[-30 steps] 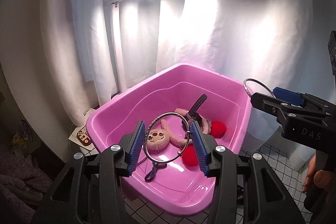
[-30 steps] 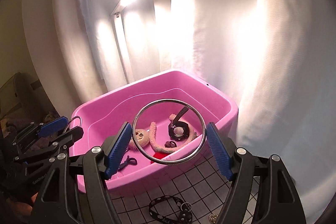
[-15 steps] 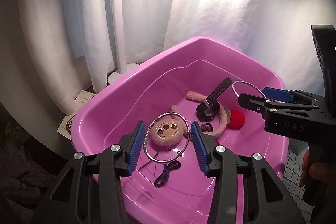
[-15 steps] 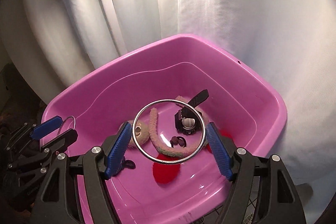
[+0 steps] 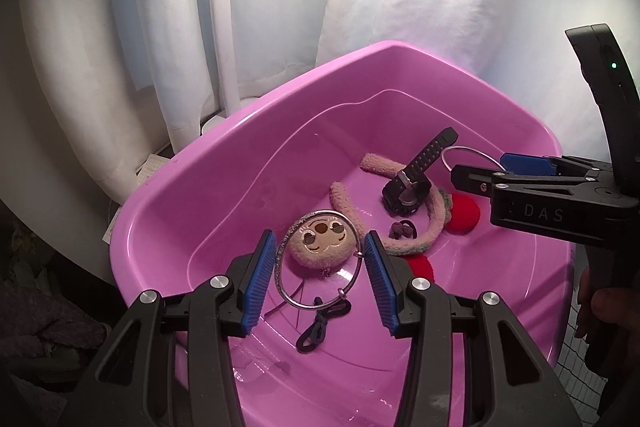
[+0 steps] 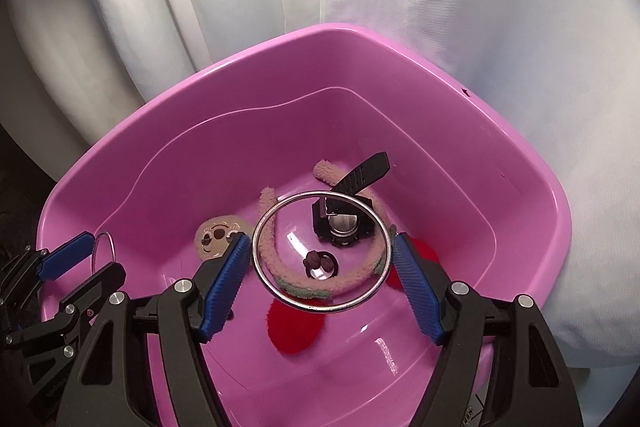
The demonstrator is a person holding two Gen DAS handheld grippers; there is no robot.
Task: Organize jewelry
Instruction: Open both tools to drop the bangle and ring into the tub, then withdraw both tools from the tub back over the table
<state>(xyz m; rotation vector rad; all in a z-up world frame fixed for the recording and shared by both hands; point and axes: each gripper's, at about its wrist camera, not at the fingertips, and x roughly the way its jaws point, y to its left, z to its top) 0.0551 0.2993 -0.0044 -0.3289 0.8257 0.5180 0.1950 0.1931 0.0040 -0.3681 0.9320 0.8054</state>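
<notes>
A: Pink plastic tub (image 5: pixel 208 187): state contents and position.

B: The tub stands in front of a white curtain (image 5: pixel 280 7). On its floor lie a black wristwatch (image 5: pixel 408 187) with its strap angled upward, a plush sloth toy (image 5: pixel 320 243) with long fuzzy arms, red plush parts (image 5: pixel 462 215), a small dark hair tie (image 5: pixel 402 229) and a dark cord (image 5: pixel 320 327).

A: Left gripper (image 5: pixel 320 275): state.

B: Its blue pads (image 5: pixel 258 279) clamp a small silver bangle (image 5: pixel 286 287) by its two sides. The ring stands roughly upright between the pads, above the tub floor, with the sloth's face visible through it. A small bead sits on the ring's lower right part.

A: Right gripper (image 6: pixel 322 267): state.

B: Its jaws stand wider and clamp a large silver bangle (image 6: pixel 280 293) at its left and right edges. The ring is held over the tub interior; the watch and the hair tie show through it.

A: Relative position of the two grippers.

B: Both point down into the tub, side by side and apart. In the left wrist view the right gripper enters from the right edge, its ring just above the watch. In the right wrist view the left gripper appears at the lower left, over the tub's near left rim, well apart from the large bangle.

A: Operator visibility.

B: Part of a hand (image 5: pixel 608 311) on the right gripper's handle, at the right edge of the left wrist view.
</notes>
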